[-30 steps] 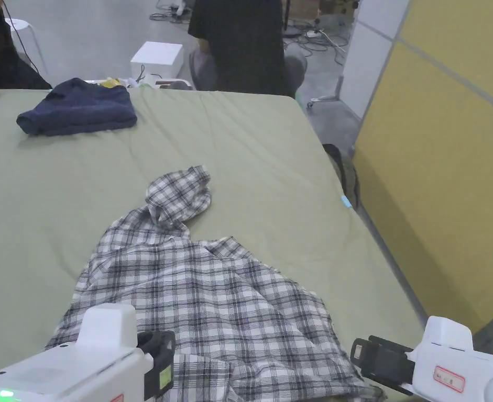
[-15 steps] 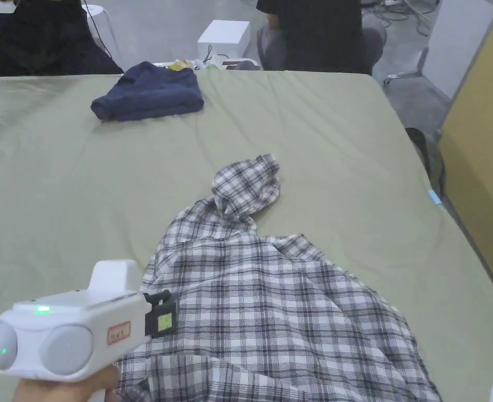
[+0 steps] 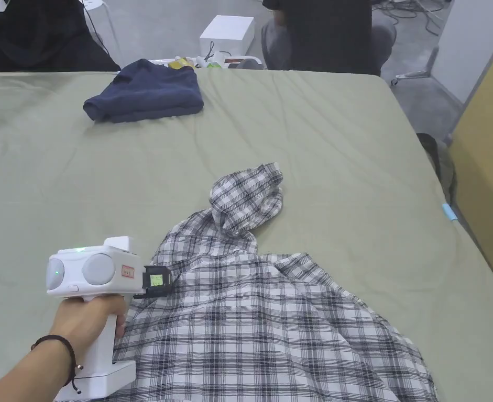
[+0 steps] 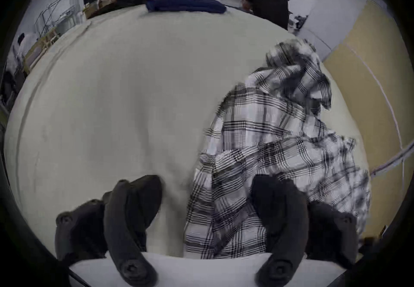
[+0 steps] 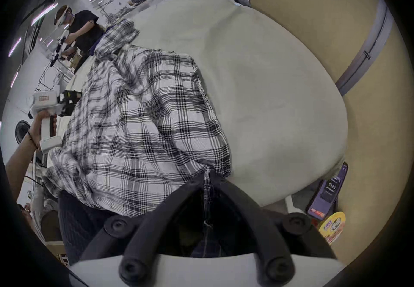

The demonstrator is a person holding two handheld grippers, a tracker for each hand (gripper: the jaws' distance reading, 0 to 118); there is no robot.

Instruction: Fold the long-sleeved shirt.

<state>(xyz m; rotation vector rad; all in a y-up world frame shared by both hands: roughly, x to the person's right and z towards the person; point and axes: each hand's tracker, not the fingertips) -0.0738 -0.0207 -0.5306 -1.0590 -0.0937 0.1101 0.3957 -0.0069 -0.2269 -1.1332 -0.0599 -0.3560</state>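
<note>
**Plaid shirt pinched at one corner, left jaws spread over its edge**

The plaid shirt [image 3: 271,324] lies crumpled on the near half of the green-covered table [image 3: 344,157], one sleeve bunched toward the far side. The right gripper [image 5: 209,179] has its jaws closed on a corner of the shirt's edge, cloth gathered between the tips. The left gripper [image 4: 206,193] hangs at the shirt's left edge with its jaws wide: one tip is over bare table, the other over plaid cloth. A folded navy garment [image 3: 143,97] sits well apart at the far side.
</note>
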